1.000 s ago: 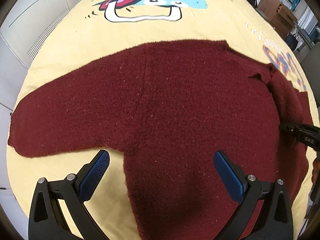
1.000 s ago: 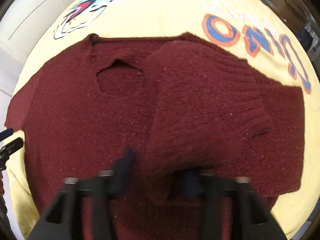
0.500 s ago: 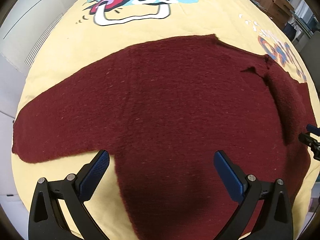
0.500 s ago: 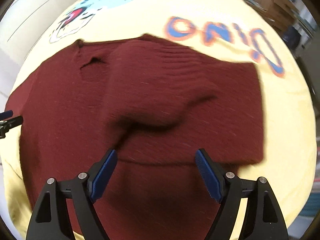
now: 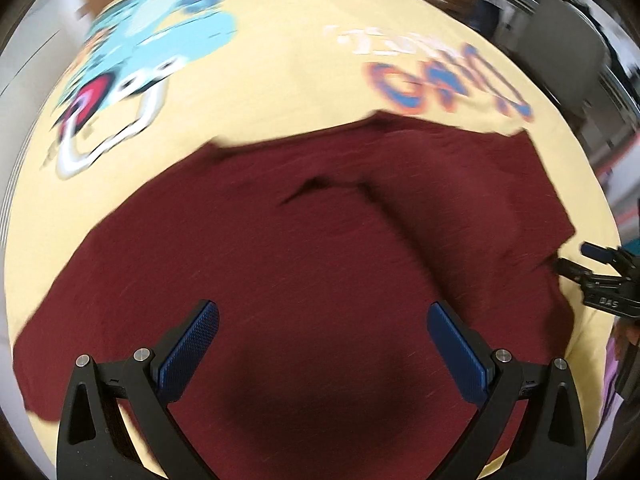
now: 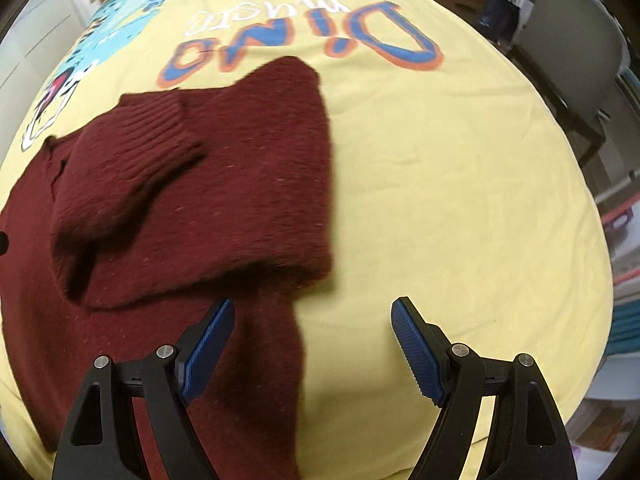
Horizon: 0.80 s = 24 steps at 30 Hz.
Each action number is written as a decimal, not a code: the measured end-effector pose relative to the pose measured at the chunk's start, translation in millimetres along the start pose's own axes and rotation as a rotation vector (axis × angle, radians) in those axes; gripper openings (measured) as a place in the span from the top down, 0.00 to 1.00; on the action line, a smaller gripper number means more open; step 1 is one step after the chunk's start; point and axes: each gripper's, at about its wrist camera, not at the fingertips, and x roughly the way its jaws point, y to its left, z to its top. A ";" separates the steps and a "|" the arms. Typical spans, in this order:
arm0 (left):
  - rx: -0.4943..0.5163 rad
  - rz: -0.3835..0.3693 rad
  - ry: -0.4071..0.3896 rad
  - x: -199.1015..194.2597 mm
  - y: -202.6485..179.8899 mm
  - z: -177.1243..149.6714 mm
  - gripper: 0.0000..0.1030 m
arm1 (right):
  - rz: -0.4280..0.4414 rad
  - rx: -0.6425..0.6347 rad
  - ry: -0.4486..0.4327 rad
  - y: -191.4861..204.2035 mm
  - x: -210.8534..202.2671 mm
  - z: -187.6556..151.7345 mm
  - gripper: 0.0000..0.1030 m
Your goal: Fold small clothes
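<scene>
A dark red knitted sweater [image 5: 304, 264] lies flat on a yellow cloth with a cartoon print [image 5: 280, 64]. In the right wrist view one sleeve with a ribbed cuff [image 6: 152, 136] is folded over the sweater's body [image 6: 248, 184]. My left gripper [image 5: 320, 340] hovers open above the middle of the sweater, nothing between its blue pads. My right gripper [image 6: 312, 336] is open over the sweater's right edge, one pad above the knit and the other above bare yellow cloth. The right gripper's fingers [image 5: 600, 276] show at the right edge of the left wrist view.
The yellow cloth [image 6: 440, 184] carries blue and orange lettering [image 6: 312, 40] and a blue cartoon figure [image 5: 160, 48]. Chairs and furniture [image 6: 572, 60] stand past the table's far right edge. Bare cloth lies to the right of the sweater.
Both grippers have slid to the right across the sweater. The right gripper let the folded sleeve go and stands open past it at the sweater's right edge. The left view is motion-blurred.
</scene>
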 end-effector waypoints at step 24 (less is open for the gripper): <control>0.310 0.063 0.147 112.1 -116.9 47.5 0.33 | 0.040 0.009 0.017 -3.4 33.7 15.3 0.21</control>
